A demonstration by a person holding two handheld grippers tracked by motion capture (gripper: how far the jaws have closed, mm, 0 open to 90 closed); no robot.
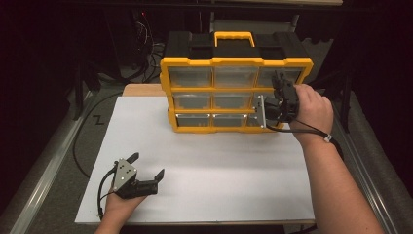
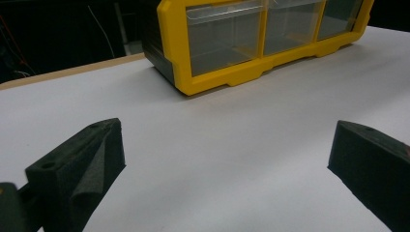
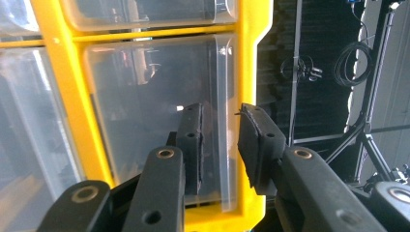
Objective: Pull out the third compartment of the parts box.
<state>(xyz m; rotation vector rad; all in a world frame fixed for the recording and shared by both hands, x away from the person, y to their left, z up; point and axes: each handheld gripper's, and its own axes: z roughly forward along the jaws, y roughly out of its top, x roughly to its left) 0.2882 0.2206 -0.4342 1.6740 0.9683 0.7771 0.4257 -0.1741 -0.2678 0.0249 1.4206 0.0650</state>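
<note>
White sheet (image 1: 204, 165) on table, yellow drawer cabinet (image 1: 234, 90); dark room

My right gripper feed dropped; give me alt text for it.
The right gripper, jaws narrowly apart, is at the edge of a clear plastic drawer in the yellow-framed organiser. Whether it grips is unclear.

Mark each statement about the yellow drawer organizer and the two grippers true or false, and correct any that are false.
1. The drawer organizer has a yellow frame and clear drawers. True.
2. The left gripper grips a drawer. False: it hovers open above the white table surface, apart from the organizer.
3. The right gripper is at a drawer in the organizer's right column. True.
4. The organizer lies flat on its back. False: it stands upright, handle on top.
</note>
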